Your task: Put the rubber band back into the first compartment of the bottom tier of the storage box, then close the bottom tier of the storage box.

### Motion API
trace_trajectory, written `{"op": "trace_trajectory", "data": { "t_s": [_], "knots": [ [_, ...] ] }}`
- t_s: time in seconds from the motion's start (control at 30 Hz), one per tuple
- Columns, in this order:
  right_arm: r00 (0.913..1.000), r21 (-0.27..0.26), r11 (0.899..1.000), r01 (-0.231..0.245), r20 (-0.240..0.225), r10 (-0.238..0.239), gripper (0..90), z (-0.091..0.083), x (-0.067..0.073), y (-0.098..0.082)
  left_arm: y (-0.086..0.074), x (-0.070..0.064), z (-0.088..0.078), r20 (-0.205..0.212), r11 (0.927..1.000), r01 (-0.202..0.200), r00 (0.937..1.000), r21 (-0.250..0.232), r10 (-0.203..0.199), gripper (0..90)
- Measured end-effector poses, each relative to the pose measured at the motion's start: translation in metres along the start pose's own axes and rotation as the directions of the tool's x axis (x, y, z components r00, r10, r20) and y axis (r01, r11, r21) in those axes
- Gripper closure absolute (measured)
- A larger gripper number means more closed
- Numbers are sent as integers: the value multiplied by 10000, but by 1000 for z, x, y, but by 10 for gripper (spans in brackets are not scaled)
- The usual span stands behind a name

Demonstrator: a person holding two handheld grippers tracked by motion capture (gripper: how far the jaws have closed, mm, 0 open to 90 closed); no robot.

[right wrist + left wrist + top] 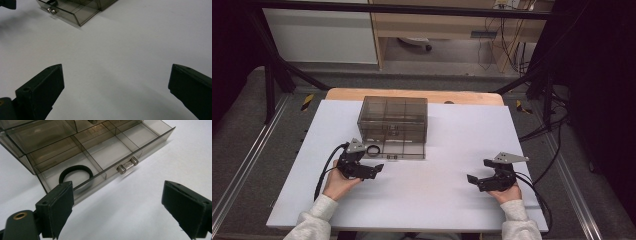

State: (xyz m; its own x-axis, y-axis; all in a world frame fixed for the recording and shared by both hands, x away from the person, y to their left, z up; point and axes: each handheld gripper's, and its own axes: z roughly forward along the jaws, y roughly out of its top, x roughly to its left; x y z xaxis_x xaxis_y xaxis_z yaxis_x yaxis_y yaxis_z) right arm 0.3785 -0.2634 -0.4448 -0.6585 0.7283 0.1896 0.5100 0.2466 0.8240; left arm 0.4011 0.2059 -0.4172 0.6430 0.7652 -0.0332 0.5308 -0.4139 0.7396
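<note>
On the white counter (pixel 422 195), a smoky clear organiser box (pixel 394 117) is sitting with its bottom drawer (pixel 105 152) pulled out. A black ring (pixel 75 173) is lying flat in the drawer's front corner compartment. Left tongs (pixel 117 205) are hovering just before the drawer, jaws gaping wide, gripping nothing. Right tongs (pixel 116 92) are resting well apart, likewise wide and empty.
</note>
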Motion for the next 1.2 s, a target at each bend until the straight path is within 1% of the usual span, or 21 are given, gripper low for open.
{"op": "trace_trajectory", "data": {
  "t_s": [0.07,0.13,0.23,0.3,0.37,0.63,0.7,0.83,1.03,1.1,1.2],
  "knots": [
    [10000,0,10000,5,3,-5,9,0,0,0,0,-1,1,0,10000,-45,10000,22,45,108],
    [10000,-3,10000,-5,1,5,9,0,0,0,-1,-1,2,-24,10000,-2,10000,-11,2,108],
    [10000,-22,10000,-16,1,16,10,0,0,0,-1,-1,3,-23,10000,-25,10000,76,25,109],
    [10000,-14,10000,5,-10,-5,10,0,0,0,-1,-2,4,81,10000,-7,10000,66,7,115],
    [10000,-25,10000,-24,0,24,10,0,0,0,-2,-3,5,82,10000,0,10000,95,0,117],
    [10000,-10,10000,-30,-3,30,9,0,0,0,-3,-4,8,180,9997,-21,9998,260,16,166],
    [10000,65,10000,-8,-17,8,9,1,0,0,-3,-4,8,239,9998,33,9997,218,-38,188],
    [10000,-4,10000,-9,-10,9,9,0,0,0,-3,-4,8,225,9997,29,9997,239,-35,219],
    [10000,56,10000,-28,-48,29,9,1,0,-1,-3,-4,9,349,9996,34,9994,272,-43,285],
    [10000,47,10000,-10,-59,10,9,1,0,-1,-3,-4,9,303,9997,34,9995,223,-40,307],
    [10000,64,10000,-10,-59,10,9,1,0,0,-3,-4,10,415,9997,44,9991,256,-54,346]
  ]
}}
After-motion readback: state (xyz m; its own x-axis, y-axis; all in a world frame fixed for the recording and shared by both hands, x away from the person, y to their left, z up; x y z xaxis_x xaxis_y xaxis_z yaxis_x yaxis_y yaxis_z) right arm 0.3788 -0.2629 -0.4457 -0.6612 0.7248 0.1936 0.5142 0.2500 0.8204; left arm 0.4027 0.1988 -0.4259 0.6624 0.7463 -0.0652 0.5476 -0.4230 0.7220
